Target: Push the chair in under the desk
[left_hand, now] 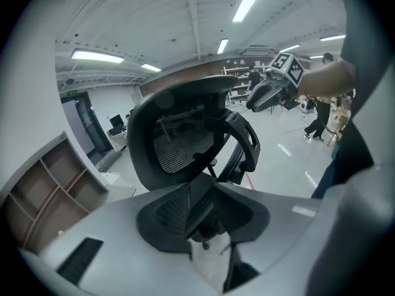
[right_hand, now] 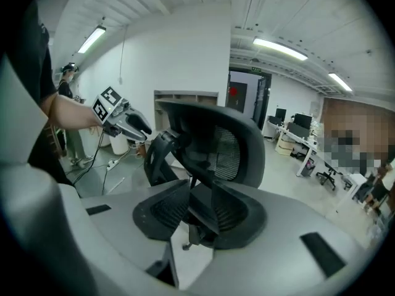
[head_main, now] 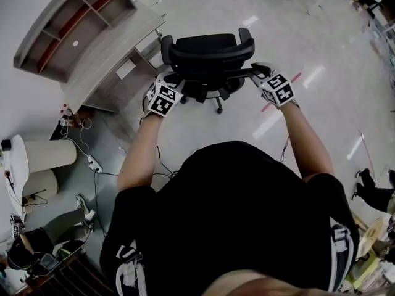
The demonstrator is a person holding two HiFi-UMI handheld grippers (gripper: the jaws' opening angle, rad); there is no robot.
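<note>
A: Where is the chair (head_main: 207,54) at this moment?

B: It stands free on the open floor, just in front of the person and with its back toward them. The desk (head_main: 105,60) is to the left and farther ahead, near the chair but not touching it. So nothing is under the desk yet.

A: And the tongs?

B: The left gripper (head_main: 171,82) and the right gripper (head_main: 258,74) are at the two sides of the chair back, near its top. In each gripper view the jaws stand a little apart, and the chair shows through the gap. I think the pads are not pressing on the frame yet, but the gap is narrow and dark, so I am not fully sure.

A: What could go wrong?

B: The chair is on castors (head_main: 218,110). If one side pushes harder, it may turn instead of rolling to the desk. The desk is also not straight ahead, so an armrest could hit the desk edge. The back frame is rounded, and a weak pinch may slip off. Also, the cables (head_main: 92,163) lie on the floor beside the desk; a wheel could catch them if the path goes too far left.
</note>
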